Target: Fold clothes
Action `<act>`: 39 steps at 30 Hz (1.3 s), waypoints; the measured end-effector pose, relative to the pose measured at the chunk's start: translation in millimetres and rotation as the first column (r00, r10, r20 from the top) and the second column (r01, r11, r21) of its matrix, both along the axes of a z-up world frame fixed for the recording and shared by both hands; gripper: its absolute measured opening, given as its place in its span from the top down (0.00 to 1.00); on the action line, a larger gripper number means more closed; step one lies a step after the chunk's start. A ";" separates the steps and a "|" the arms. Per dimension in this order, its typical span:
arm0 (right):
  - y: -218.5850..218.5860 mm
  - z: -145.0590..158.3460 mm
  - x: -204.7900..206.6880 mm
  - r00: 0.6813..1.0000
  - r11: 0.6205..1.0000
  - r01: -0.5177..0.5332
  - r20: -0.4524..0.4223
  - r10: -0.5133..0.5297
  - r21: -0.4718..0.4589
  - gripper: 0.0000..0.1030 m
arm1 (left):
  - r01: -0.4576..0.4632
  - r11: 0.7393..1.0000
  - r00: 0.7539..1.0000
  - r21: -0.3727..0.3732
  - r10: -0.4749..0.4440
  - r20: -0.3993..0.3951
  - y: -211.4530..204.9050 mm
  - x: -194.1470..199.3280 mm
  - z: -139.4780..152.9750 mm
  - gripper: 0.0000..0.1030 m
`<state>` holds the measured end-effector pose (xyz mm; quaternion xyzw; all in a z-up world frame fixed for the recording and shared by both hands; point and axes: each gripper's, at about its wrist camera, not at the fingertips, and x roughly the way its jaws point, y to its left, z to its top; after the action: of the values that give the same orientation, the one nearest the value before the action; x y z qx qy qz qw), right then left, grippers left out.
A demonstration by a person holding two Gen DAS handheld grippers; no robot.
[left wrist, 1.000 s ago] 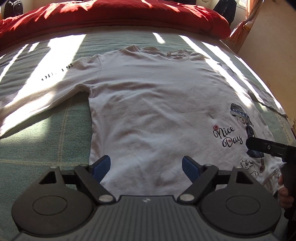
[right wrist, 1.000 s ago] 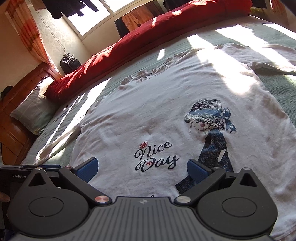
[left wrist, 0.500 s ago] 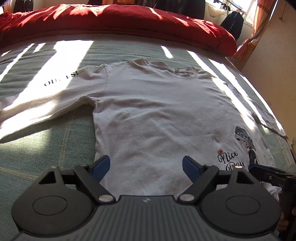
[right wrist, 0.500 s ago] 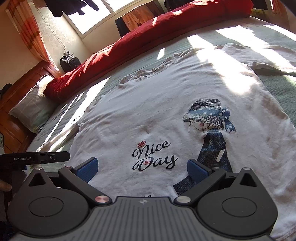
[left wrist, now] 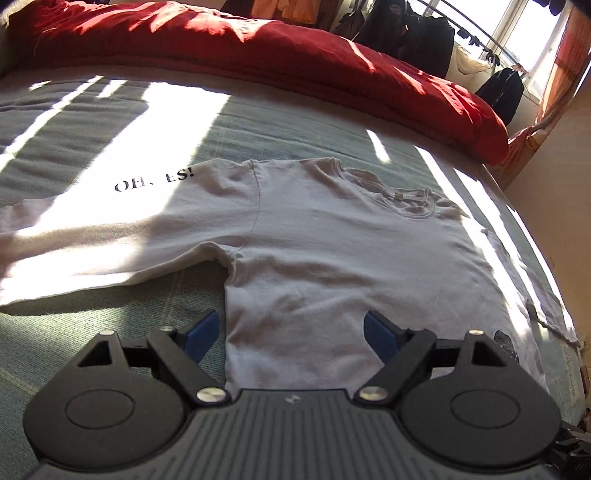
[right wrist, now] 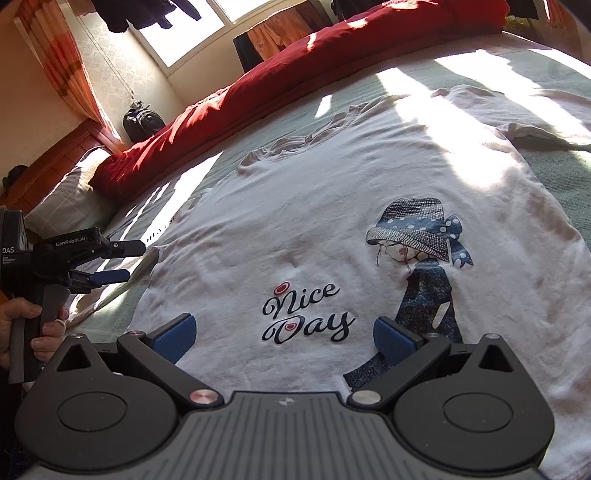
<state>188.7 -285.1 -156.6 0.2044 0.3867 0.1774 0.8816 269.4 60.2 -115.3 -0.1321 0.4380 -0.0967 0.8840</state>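
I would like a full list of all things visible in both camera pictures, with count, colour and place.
T-shirt: one, white with a printed figure, spread flat on the bed.
Bed cover: one, pale green, under the shirt.
Duvet: one, red, bunched along the far side.
Pillow: one, pale checked, by the headboard.
Backpack: one, black, near the curtain.
Left gripper: black, blue pads, open.
Right gripper: black, blue pads, open.
Hand: one, holding the left gripper's handle.

I see green bedspread (left wrist: 92,122) striped with hard sunlight, red duvet (left wrist: 258,48) bunched across top of frame, window (right wrist: 184,33) upper left, orange curtain (right wrist: 62,62) beside it, wooden headboard (right wrist: 48,162) far left, dark clothes (left wrist: 406,33) hanging upper right
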 end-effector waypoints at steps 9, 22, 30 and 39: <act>6.1 2.1 -2.1 1.000 0.999 -0.002 0.010 0.002 -0.043 0.00 | 0.300 0.931 0.950 0.209 -0.310 0.019 -80.2 -77.9 -28.8 0.17; 25.3 17.4 -24.2 0.999 0.980 -0.022 0.038 0.030 -0.196 0.00 | 0.257 0.942 0.964 0.215 -0.266 0.011 -66.7 -145.3 -25.6 0.13; 44.2 2.3 -30.5 0.998 0.954 -0.064 0.005 0.068 -0.291 0.00 | 0.120 0.971 0.991 0.208 -0.130 0.036 -35.3 -107.7 -46.6 0.13; 61.4 -1.1 -35.4 0.994 0.916 -0.066 0.058 0.097 -0.395 0.00 | 0.119 0.992 0.988 0.052 -0.123 0.089 -16.3 -127.0 -16.9 0.13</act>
<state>153.2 -223.7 -157.7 0.0005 0.3887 0.1405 0.9106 142.4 43.9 -132.2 -0.0800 0.4059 -0.1458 0.8986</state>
